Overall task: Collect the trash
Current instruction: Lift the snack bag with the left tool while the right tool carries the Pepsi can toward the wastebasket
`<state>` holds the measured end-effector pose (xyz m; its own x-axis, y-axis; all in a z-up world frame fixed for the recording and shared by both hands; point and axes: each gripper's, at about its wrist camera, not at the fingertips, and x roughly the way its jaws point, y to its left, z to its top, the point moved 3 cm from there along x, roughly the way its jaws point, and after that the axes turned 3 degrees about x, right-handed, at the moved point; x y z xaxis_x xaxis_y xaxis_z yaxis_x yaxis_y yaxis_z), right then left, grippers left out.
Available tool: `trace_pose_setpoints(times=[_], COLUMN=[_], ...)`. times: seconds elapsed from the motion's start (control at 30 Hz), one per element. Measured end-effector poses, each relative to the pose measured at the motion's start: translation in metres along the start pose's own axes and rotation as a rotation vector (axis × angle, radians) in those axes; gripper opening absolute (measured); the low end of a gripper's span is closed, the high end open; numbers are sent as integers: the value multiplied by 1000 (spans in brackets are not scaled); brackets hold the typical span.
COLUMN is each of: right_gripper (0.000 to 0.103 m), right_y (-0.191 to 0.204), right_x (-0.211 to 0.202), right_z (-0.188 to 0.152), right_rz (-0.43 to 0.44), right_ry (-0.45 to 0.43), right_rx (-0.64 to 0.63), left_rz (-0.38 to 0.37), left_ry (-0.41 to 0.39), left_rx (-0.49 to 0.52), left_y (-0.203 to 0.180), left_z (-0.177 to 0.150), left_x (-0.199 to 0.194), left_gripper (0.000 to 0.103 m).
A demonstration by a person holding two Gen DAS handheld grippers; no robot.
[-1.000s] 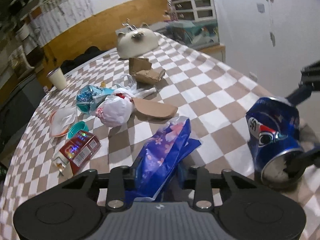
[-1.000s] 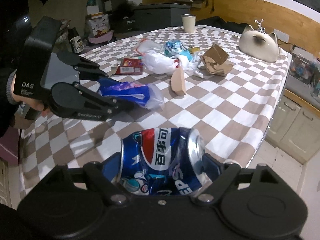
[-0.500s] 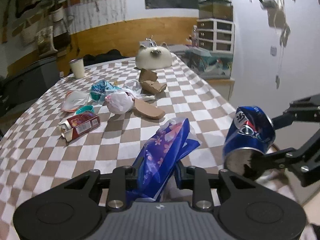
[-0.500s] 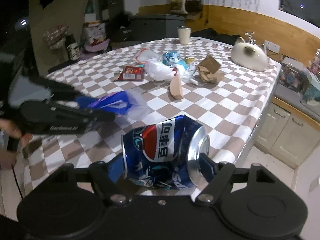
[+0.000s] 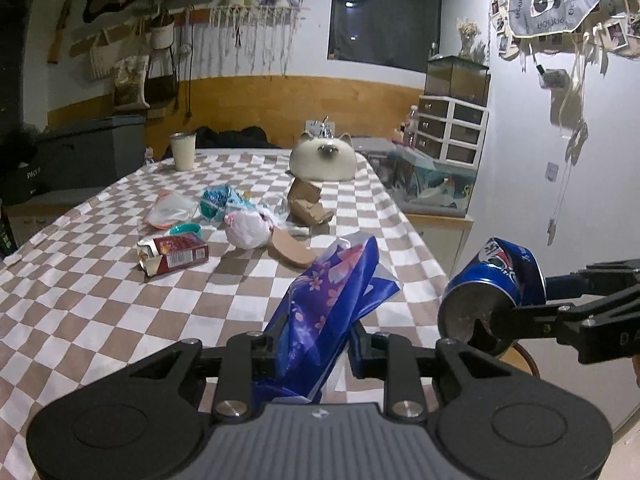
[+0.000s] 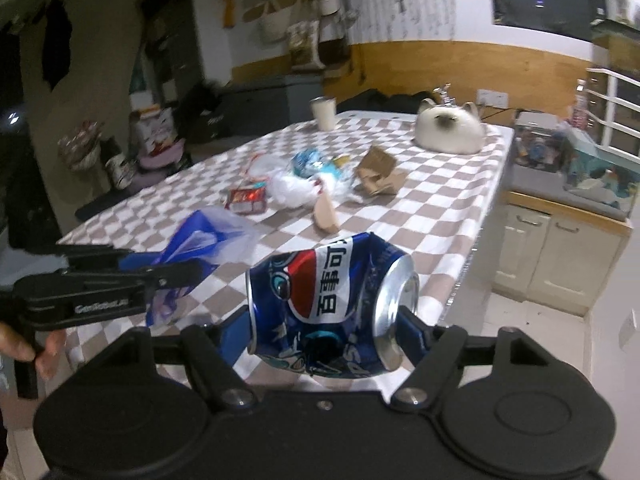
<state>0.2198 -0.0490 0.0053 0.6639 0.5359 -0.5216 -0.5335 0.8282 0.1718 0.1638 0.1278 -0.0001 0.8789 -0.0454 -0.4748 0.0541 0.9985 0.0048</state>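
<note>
- Left wrist view: left gripper [image 5: 312,344] is clamped on a blue bag [image 5: 328,296].
- Right gripper [image 6: 326,320] has been closing and squeezes a dented can [image 6: 328,308] above the bench [image 6: 440,200] edge.

Matte black left hand-held gripper [image 5: 314,354]: grey ribbed housing, silver screws, round embossed discs. Right hand-held gripper [image 6: 328,322]: black linkages, blue pads [image 6: 410,330].

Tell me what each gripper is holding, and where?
Left gripper pinches the blue plastic bag at its lower end; right gripper clamps the crushed can by its ends.
</note>
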Motion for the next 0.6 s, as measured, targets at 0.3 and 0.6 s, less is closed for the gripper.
trace_pose_setpoints(times=[0.3, 0.6], right_gripper=[76, 76], right_y=[-23, -74], right_x=[-40, -87], right_z=[-15, -39], right_rz=[-73, -188], right_ry=[-67, -101], right_rx=[76, 149], left_rz=[-28, -108], left_ry=[-49, -57], left_rx=[23, 73], left_y=[-36, -99], left_z=[6, 12], left_x=[-18, -9], left_gripper=[29, 29])
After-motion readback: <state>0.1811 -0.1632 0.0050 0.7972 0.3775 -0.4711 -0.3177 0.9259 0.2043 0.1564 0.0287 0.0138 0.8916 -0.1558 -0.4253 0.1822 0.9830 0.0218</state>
